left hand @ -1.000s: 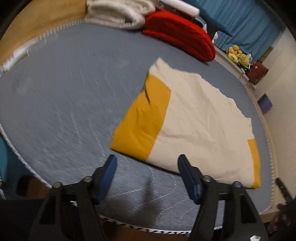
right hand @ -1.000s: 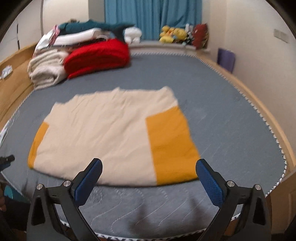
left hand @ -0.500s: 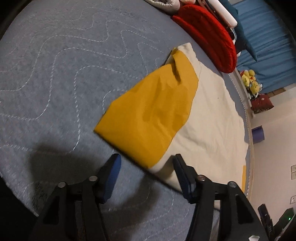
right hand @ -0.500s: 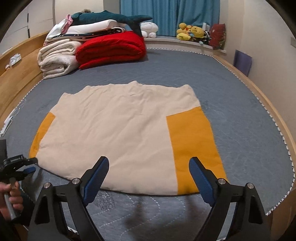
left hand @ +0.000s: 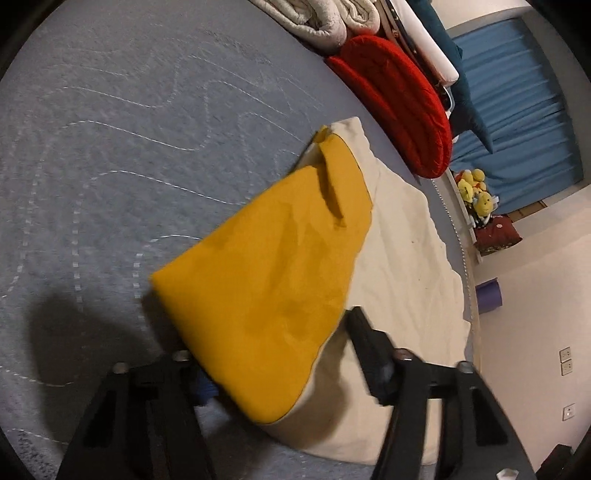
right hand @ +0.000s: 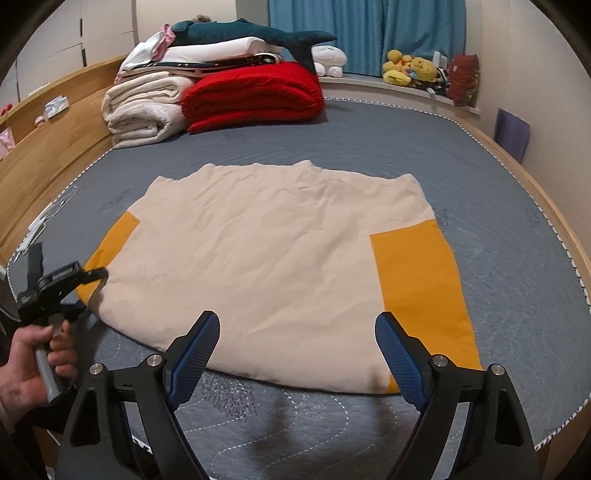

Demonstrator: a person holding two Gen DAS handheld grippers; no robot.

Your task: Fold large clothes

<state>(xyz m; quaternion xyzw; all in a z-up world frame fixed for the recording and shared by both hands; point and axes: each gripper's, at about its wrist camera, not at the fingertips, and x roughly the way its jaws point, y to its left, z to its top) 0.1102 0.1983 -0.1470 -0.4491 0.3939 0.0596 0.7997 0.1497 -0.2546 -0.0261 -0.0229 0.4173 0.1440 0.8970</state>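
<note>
A large cream garment with yellow side panels lies flat on the grey mattress. My left gripper sits low at its near left corner. The yellow panel lies between the jaws and hides the left finger. The jaws are closing but still stand well apart, not pinching the cloth. In the right wrist view a hand holds this left gripper at the yellow corner. My right gripper hovers open over the near hem with nothing between its blue pads.
A folded red blanket, cream blankets and a plush shark are stacked at the bed's far left. Yellow plush toys sit on the ledge by the blue curtain. A wooden bed frame runs along the left side.
My left gripper has dropped and rolled onto the garment's yellow corner, which now lies between its narrowing jaws. My right gripper has come closer to the near hem with jaws slightly narrower.
</note>
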